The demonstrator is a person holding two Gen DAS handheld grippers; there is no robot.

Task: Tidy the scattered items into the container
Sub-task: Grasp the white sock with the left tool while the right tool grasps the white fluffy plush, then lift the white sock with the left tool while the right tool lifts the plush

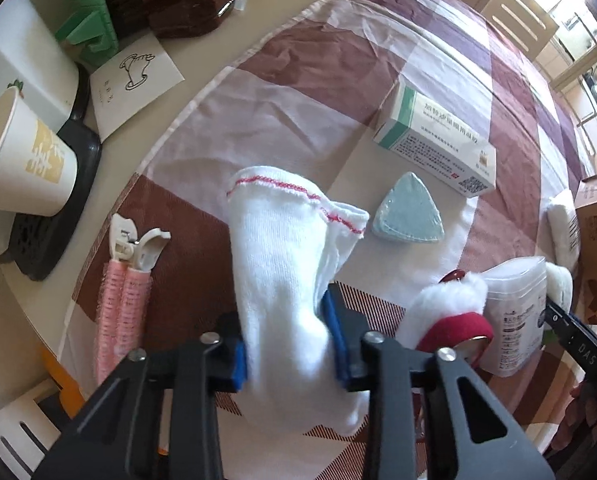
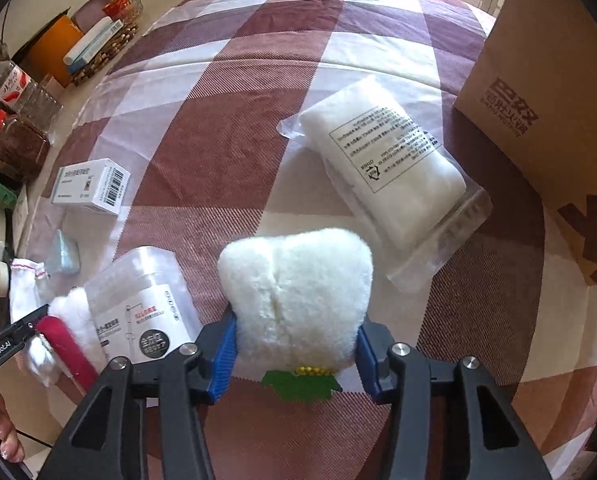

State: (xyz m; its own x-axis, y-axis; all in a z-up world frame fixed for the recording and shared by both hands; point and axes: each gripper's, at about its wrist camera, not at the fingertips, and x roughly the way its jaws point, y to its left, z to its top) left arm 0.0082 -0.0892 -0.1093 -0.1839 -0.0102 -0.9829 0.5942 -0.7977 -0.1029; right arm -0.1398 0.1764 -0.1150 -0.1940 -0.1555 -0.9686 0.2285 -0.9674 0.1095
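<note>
My left gripper (image 1: 288,354) is shut on a white sock (image 1: 282,264) with a red-stitched cuff, above the checked tablecloth. My right gripper (image 2: 296,354) is shut on a fluffy white plush piece (image 2: 298,292) with a green tag. The cardboard box (image 2: 546,92) stands at the right of the right wrist view. On the cloth lie a medicine box (image 1: 434,140), a blue triangular pad (image 1: 410,216), pink hair rollers (image 1: 124,300), a red-and-white plush item (image 1: 450,312), a clear pouch (image 2: 142,304) and a bagged white cloth (image 2: 386,160).
A paper cup (image 1: 22,160) on a black tray (image 1: 54,216), a green holder (image 1: 90,28) and a drawing card (image 1: 134,80) sit at the table's left edge. Bottles and jars (image 2: 14,120) line the far left. Chairs (image 1: 514,20) stand beyond the table.
</note>
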